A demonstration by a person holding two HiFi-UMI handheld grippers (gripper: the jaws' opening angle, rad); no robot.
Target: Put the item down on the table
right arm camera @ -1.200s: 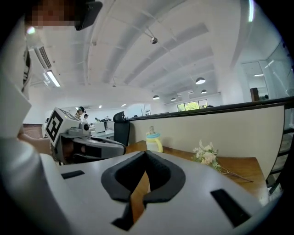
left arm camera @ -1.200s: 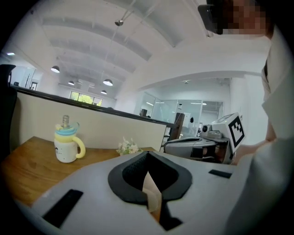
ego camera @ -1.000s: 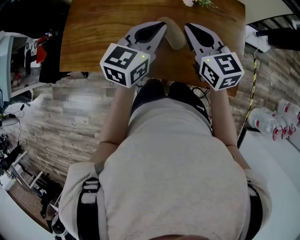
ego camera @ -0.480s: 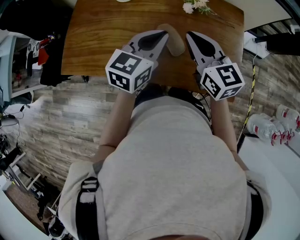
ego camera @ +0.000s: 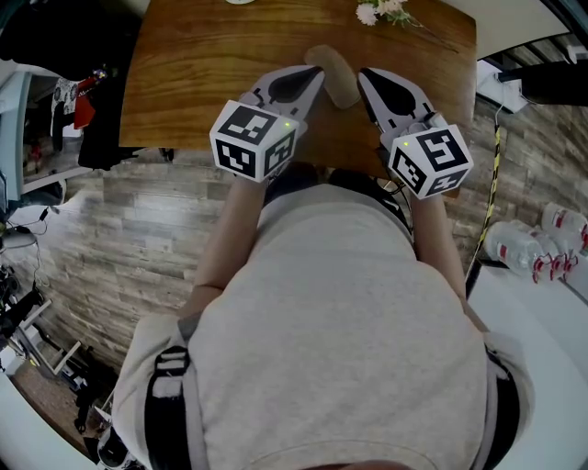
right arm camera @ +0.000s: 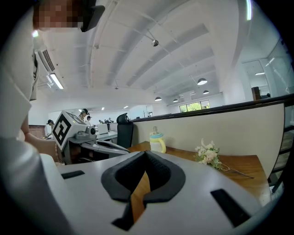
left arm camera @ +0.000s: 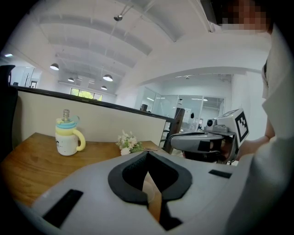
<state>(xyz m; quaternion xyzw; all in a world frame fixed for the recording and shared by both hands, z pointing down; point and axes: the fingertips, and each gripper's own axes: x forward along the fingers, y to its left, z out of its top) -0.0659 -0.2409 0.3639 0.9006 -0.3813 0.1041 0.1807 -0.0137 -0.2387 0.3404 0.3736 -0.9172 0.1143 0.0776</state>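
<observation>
A tan oblong item (ego camera: pixel 334 75) lies on the wooden table (ego camera: pixel 202 64) near its front edge, between my two grippers. My left gripper (ego camera: pixel 317 77) points at its left side with the jaws shut; whether it touches the item I cannot tell. In the left gripper view the pads (left arm camera: pixel 138 183) meet at the tip, and only a tan strip shows through the slit below. My right gripper (ego camera: pixel 365 77) hovers just right of the item, shut, with bare table wood showing through its slit (right arm camera: pixel 138 193).
A white and yellow mug (left arm camera: pixel 66 140) stands at the table's far side, and a small bunch of white flowers (ego camera: pixel 384 11) lies at the back right. Water bottles (ego camera: pixel 528 243) sit on the floor at right. A black chair (right arm camera: pixel 124 128) stands beyond the table.
Both grippers stay in about the same place beside the item, still shut. Only the head view has shifted a little.
</observation>
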